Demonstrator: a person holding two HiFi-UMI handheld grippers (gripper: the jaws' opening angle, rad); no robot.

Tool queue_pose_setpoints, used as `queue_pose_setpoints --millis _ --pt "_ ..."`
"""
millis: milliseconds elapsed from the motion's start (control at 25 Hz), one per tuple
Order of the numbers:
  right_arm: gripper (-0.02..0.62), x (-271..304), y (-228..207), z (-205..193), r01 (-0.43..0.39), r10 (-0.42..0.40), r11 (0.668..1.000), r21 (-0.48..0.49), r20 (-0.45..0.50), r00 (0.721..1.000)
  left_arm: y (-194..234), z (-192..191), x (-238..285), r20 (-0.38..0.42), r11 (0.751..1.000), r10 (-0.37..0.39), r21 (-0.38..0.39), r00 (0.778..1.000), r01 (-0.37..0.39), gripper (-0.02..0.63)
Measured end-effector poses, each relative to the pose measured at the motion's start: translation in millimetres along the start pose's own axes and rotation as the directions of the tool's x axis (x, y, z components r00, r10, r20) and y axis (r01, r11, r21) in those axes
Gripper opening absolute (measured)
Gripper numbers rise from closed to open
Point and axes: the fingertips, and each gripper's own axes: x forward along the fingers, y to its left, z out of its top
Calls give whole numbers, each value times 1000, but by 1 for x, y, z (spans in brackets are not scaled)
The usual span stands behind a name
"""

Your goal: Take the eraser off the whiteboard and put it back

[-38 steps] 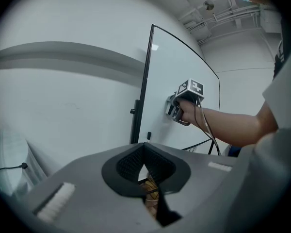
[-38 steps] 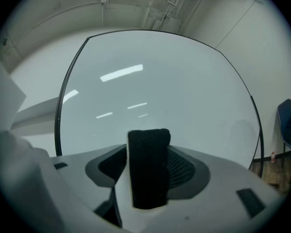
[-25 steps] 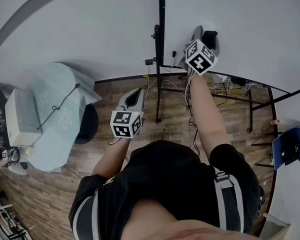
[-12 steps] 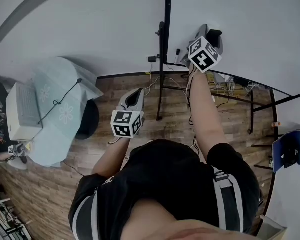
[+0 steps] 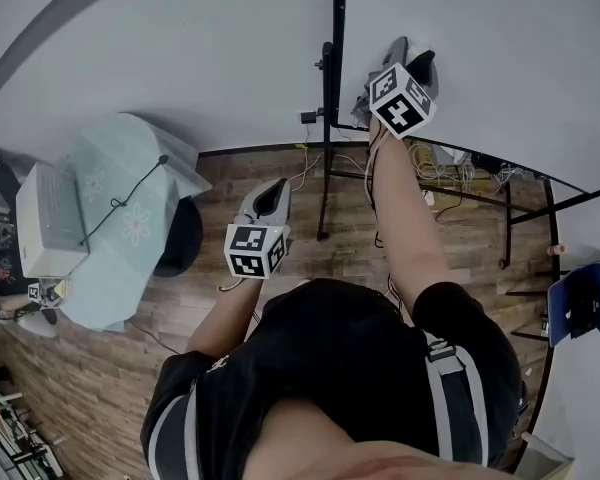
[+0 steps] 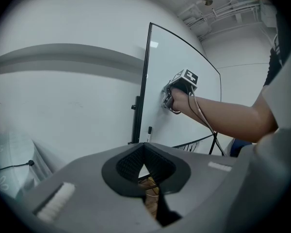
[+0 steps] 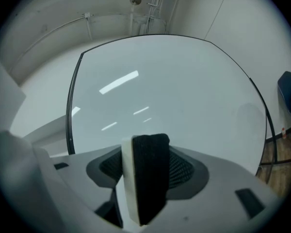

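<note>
The whiteboard [image 5: 480, 48] stands upright on a black stand and fills the right gripper view [image 7: 174, 96]. My right gripper [image 5: 405, 63] is raised against its lower left part. The eraser [image 7: 148, 178], black felt with a white back, stands on edge between the jaws, which are closing and pressing on its two sides. From the head view the eraser [image 5: 421, 69] shows as a dark block at the gripper's tip. My left gripper [image 5: 270, 196] hangs lower, away from the board, jaws together and empty [image 6: 144, 152]. The left gripper view also shows the right gripper [image 6: 169, 97] at the board.
A marker [image 6: 149, 130] stands at the board's lower left corner. The stand's black post and legs [image 5: 325, 168] and some cables [image 5: 450, 173] are on the wood floor. A cloth-covered table [image 5: 110, 228] with a white box [image 5: 45, 218] is at left, a blue chair [image 5: 585, 303] at right.
My right gripper has moved slightly up the board with the eraser in its jaws. The left gripper has stayed where it was.
</note>
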Motion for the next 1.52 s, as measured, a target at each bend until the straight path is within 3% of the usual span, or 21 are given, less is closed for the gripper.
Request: queue_pose_setpoints --millis 200,400,760,1040,1240,1520 --pt "232 -1 -5 2 -11 11 1000 -4 -16 1000 9 -5 -4 -9 1000 24 -17 1000 -24 9" --pt "232 -6 -13 5 -30 30 1000 -6 -25 999 -1 -1 4 -7 1000 -2 -13 1000 2 9" --pt "232 -2 -37 21 46 -46 997 -60 -1 999 -21 -1 12 -9 999 -45 8 999 45 9" --pt "252 3 -38 42 78 -82 996 47 87 993 -9 -5 5 -17 1000 -9 -5 1000 9 9" --pt "238 2 -32 42 151 -171 979 134 149 974 -6 -8 3 -22 1000 -2 -7 1000 2 9" --pt "250 -1 -38 39 135 -170 969 206 163 972 -3 -11 2 -31 1000 -1 -8 1000 1 9"
